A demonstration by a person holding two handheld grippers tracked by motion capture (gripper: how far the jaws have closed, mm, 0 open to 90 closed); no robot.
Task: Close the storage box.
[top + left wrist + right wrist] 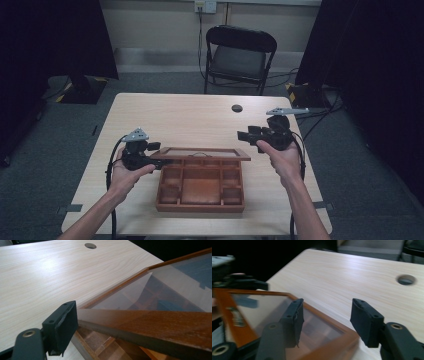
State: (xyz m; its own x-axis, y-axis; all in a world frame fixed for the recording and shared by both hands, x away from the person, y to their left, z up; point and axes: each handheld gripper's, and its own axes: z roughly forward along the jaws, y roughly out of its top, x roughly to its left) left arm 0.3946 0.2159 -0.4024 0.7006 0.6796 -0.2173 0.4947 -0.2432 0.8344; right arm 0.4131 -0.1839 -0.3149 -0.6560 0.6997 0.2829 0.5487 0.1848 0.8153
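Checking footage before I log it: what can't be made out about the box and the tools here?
- Left tool: one jaw on the lid edge, the other hidden under the frame.
- Compartments of the wooden box, high view: too small to read contents.
- Lid clasp, right gripper view: blurred.

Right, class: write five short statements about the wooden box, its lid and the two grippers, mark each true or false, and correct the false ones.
1. The wooden box has its glass-paned lid raised. True.
2. The left gripper is at the lid's left edge. True.
3. The right gripper is clamped on the lid. False: its jaws stand open, apart from the frame.
4. The box holds one undivided space. False: it has several compartments.
5. A folding chair stands beyond the table. True.
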